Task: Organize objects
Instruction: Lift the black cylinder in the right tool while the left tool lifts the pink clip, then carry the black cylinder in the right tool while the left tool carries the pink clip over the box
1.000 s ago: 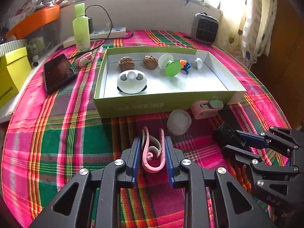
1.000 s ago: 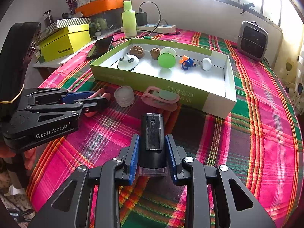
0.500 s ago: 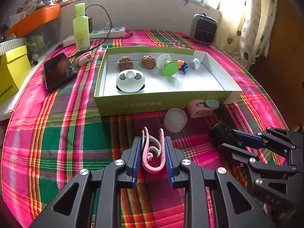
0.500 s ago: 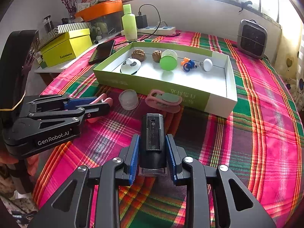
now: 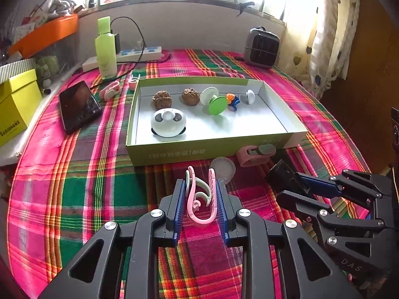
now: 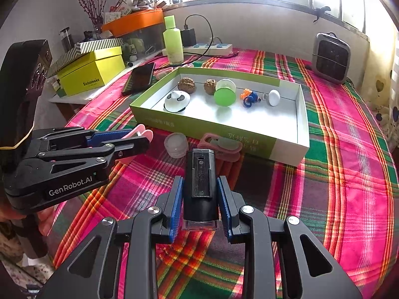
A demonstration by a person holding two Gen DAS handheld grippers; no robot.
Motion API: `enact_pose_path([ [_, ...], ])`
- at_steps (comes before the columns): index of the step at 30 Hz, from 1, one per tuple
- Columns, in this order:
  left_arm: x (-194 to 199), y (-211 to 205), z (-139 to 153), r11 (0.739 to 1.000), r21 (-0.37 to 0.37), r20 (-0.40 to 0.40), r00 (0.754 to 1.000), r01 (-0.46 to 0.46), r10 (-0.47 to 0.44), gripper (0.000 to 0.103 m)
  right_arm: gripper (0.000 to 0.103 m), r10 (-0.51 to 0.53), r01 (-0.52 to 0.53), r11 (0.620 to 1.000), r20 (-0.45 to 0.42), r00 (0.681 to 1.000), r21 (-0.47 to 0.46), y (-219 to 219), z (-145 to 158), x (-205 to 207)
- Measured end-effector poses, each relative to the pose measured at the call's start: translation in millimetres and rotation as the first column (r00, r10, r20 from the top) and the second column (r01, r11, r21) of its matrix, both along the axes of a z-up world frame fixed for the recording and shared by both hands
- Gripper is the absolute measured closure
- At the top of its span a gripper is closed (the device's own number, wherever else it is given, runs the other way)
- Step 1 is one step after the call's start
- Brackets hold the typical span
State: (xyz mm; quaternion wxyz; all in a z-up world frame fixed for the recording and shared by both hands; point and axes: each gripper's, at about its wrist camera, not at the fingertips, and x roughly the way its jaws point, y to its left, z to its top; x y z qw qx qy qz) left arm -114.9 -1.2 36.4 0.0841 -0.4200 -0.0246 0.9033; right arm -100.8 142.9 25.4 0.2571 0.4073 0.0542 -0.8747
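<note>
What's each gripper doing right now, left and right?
Left gripper: closed on the pink clip.
Right gripper: closed on the black cylinder.

"GenRobot.AI" is printed in white on the left gripper (image 6: 136,138). The right gripper (image 5: 281,178) carries the letters "DAS". A yellow box (image 6: 92,71) reads "SUISHONGNX"; the green tray's (image 5: 174,153) printed characters are illegible.

A phone (image 5: 78,106) lies near a green bottle (image 5: 106,48) and heater (image 5: 261,47).
</note>
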Motion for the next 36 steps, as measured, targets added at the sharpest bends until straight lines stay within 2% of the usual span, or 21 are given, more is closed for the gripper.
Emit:
enact_pose_path([
  [18,-13,5,14,1.000,0.026,-0.014,1.000,0.007,-0.006,0.081,0.074,-0.061,0.060,0.998,-0.017,0.998,-0.020,7,17,-13],
  [36,-54,14,17,0.999,0.048,-0.007,1.000,0.017,-0.017,0.081,0.074,-0.121,0.121,0.993,-0.016,0.992,-0.016,15,24,-53],
])
